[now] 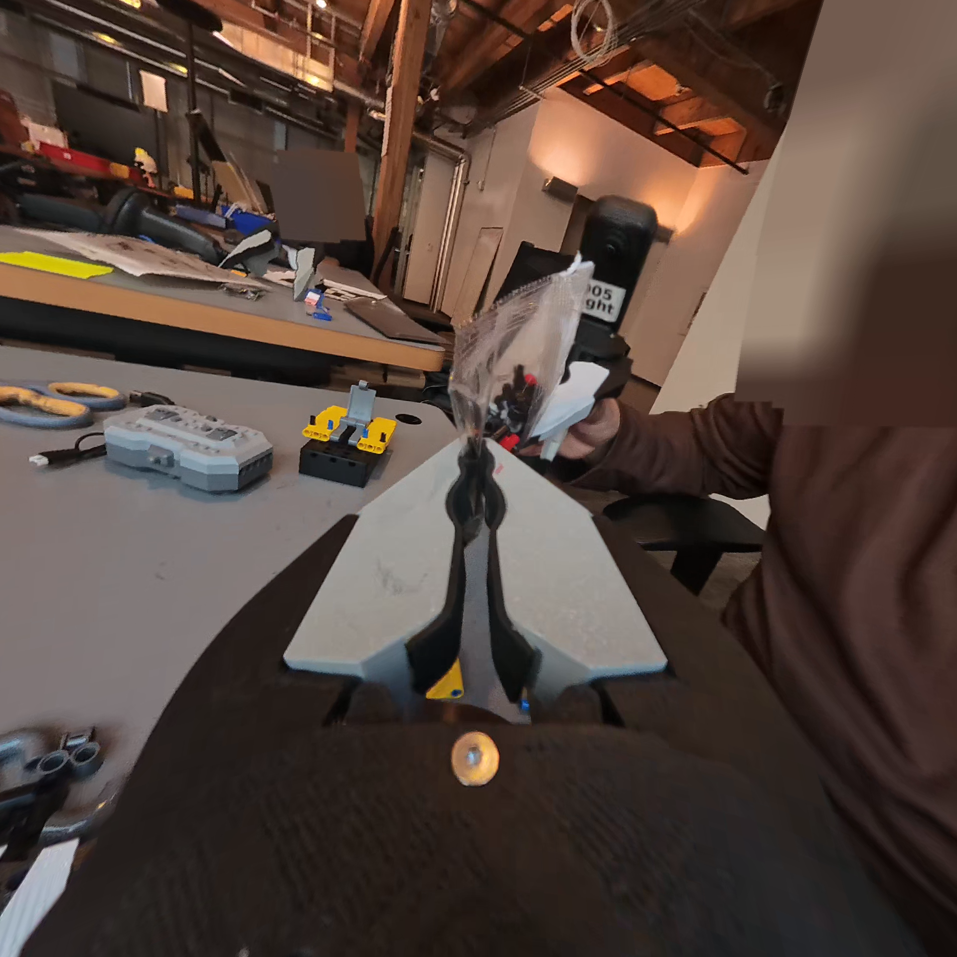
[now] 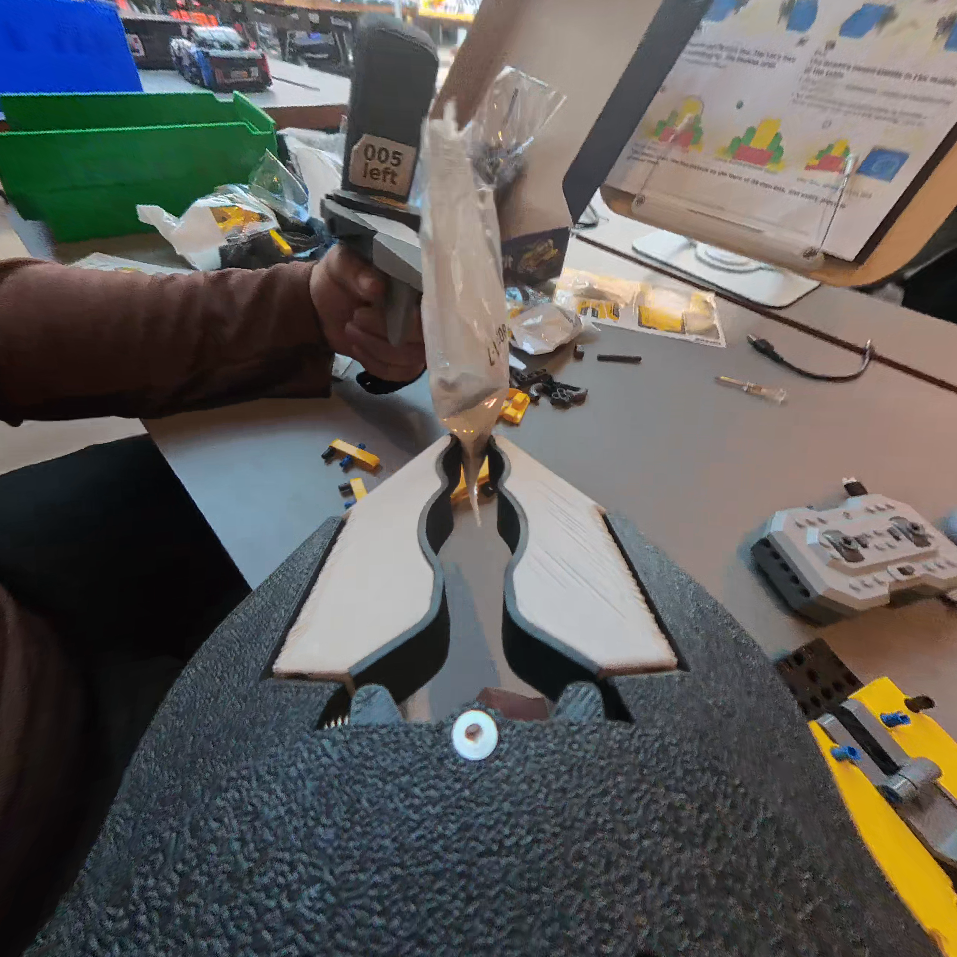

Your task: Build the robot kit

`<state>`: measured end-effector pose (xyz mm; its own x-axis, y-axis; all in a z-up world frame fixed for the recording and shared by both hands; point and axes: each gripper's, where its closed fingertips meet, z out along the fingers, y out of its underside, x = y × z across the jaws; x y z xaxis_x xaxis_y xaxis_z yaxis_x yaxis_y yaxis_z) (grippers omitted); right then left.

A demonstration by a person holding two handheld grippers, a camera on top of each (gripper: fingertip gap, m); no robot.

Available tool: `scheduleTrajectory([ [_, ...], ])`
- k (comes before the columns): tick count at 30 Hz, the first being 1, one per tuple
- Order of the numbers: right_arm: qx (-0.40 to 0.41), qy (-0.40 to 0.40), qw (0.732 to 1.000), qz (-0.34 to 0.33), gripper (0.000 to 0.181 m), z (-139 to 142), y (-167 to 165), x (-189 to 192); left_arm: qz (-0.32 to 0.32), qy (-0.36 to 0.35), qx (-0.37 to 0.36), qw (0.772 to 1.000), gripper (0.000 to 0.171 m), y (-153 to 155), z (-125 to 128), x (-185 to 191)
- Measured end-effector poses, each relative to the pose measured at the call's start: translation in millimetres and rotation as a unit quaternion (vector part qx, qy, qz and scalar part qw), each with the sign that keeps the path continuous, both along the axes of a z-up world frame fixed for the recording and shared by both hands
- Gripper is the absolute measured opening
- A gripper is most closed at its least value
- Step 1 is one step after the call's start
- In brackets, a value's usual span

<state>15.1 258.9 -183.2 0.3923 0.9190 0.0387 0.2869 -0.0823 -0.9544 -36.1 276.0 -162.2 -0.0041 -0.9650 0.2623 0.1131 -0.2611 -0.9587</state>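
Grey table [image 1: 155, 569], bricks [image 2: 357, 455], hub [image 1: 189, 448].

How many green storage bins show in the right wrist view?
2: stacked at upper left, behind the sleeve; front green bin, second green bin just behind it. More may be hidden beyond.

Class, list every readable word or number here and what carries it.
I do not quote writing; carriers only:
White label on black camera housing: partly hidden.
Tan label on black camera housing: legible.
Clear plastic bag: short printed code.
Propped instruction sheet: blurred.
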Motion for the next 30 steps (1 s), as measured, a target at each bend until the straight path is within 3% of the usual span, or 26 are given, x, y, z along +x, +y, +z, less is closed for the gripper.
scheduleTrajectory([
  [5,-0.116,-0.031,0.991,0.068,0.009,0.0,11.4,7.7,0.022,-0.005,-0.016,1.000,0.007,6.0,4.7,3.5],
  [11,-0.210,-0.025,0.974,0.084,0.009,-1.0,32.1,17.3,0.052,0.016,-0.052,0.997,0.000,17.4,-1.7,7.3],
  [19,-0.202,-0.053,0.976,0.059,0.009,16.4,56.0,26.5,0.078,-0.046,-0.141,0.986,0.000,31.0,10.6,11.6],
  [21,-0.192,-0.036,0.979,0.063,0.005,27.8,57.6,23.8,0.075,-0.063,-0.146,0.984,0.000,30.6,14.6,10.9],
  [24,-0.183,-0.083,0.978,0.054,0.005,18.1,64.3,22.6,0.083,-0.060,-0.150,0.983,0.000,34.6,11.8,8.6],
  [27,-0.209,-0.058,0.974,0.071,0.005,29.7,65.1,16.3,0.080,-0.078,-0.162,0.980,0.000,37.0,14.9,4.7],
  [30,-0.192,-0.076,0.977,0.056,0.005,27.0,74.6,17.5,0.100,-0.054,-0.139,0.984,0.000,40.5,8.8,4.3],
])
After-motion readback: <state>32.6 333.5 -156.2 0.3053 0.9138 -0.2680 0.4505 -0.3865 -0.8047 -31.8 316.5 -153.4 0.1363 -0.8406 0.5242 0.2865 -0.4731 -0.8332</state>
